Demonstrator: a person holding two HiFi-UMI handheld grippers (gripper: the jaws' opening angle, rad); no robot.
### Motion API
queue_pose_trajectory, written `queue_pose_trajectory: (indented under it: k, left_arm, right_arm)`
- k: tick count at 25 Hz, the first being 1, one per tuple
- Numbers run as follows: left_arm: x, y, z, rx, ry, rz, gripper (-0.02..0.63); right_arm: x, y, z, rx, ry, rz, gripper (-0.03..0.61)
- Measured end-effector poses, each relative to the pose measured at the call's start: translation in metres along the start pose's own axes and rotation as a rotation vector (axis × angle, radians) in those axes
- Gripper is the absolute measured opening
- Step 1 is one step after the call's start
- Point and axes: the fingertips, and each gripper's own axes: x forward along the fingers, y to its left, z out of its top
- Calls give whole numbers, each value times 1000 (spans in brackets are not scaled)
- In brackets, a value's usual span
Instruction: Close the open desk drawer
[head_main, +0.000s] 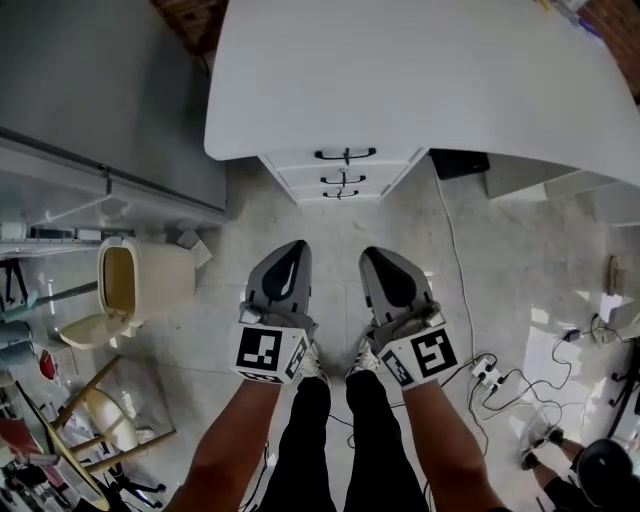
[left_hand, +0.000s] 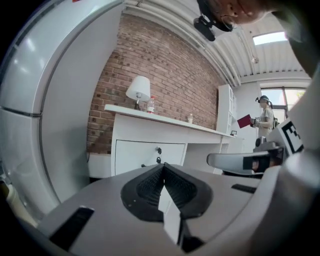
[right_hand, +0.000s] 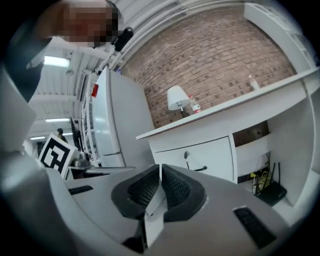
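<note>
while left gripper (head_main: 292, 248) and right gripper (head_main: 377, 255) hang pinched empty, 3 drawers (head_main: 343, 170) sit flush.

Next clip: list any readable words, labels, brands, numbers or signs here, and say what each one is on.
No text reads clearly in any view.
Marker cube on the left gripper: black-and-white square pattern, no letters.
Marker cube on the right gripper: the same.
Red tag on the fridge: too small to read.
Bottle beside the lamp: label too blurred to read.
</note>
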Motion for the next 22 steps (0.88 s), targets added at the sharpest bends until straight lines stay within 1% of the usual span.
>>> queue_pose_trajectory:
  k: [4, 7, 10, 13, 15, 17, 19, 22]
  left_arm:
    - [-25, -27, 24, 40, -17, -17, 8]
    - [-46, -43, 50, 50, -27, -28, 8]
    - [-72, -49, 76, 51, -20, -12, 8]
    - [-90, -47, 102, 40, -5, 14, 8]
    - [-101, -48, 121, 30, 3, 25, 8]
    - [-115, -56, 138, 29, 8, 25, 8]
    - [-129, -68, 156, 41, 9, 8, 8]
    - [-144, -81, 190, 85, -26, -2, 8]
  right_arm:
    - [-43, 27, 8, -41, 37, -31, 37]
    - [-64, 41, 36, -80, 20, -66, 37]
    - [-78, 52, 72, -104, -3, -96, 37]
    - [-87, 59, 96, -118, 43, -81, 37]
    - [-90, 67, 116, -131, 51, -59, 37]
    - [-97, 80, 136, -180, 52, -31, 37]
    - [-111, 91, 148, -207, 89, -25, 37]
    - [-125, 102, 176, -205, 55, -42, 37]
